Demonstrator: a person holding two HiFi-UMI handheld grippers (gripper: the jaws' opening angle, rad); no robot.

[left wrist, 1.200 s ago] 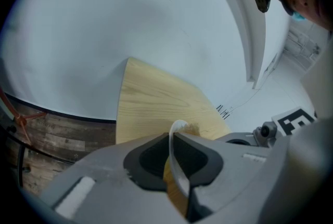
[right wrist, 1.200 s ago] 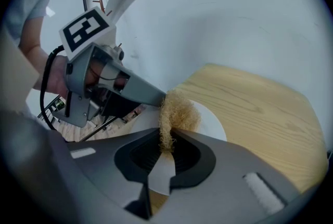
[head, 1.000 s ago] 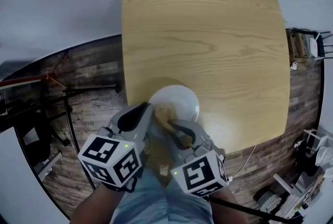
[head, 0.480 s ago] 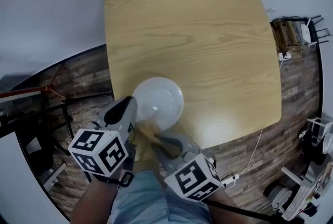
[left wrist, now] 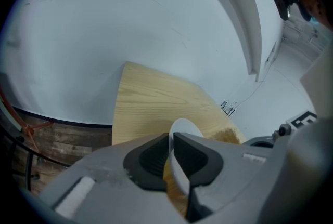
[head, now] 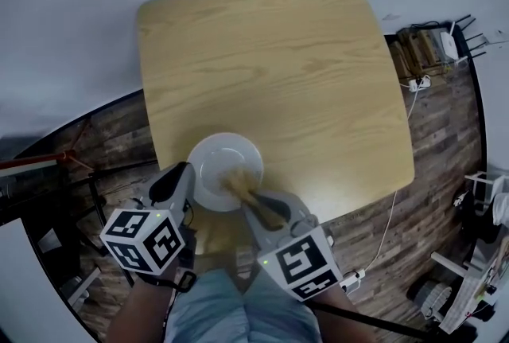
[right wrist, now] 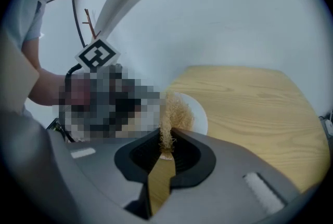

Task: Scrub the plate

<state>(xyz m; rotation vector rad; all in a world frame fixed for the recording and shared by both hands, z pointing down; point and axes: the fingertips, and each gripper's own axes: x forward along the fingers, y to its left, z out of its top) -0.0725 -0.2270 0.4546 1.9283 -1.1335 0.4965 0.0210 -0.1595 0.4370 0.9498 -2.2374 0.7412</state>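
Closest to the person, the left gripper [left wrist: 170, 141] is shut tight on the left rim of the plate [head: 216, 160], and the thin white rim runs right between its jaws. Just beside it, the right gripper [right wrist: 165, 148] is clamped on the wooden handle of a brush [right wrist: 175, 112]. The brush's tan bristles touch the inside of the plate. The plate is round, white and shallow. It is at the near edge of the table [head: 278, 71], toward the table's left corner. Past the plate, the table top is light wood. A dark wood floor [head: 131, 126] lies around the table.
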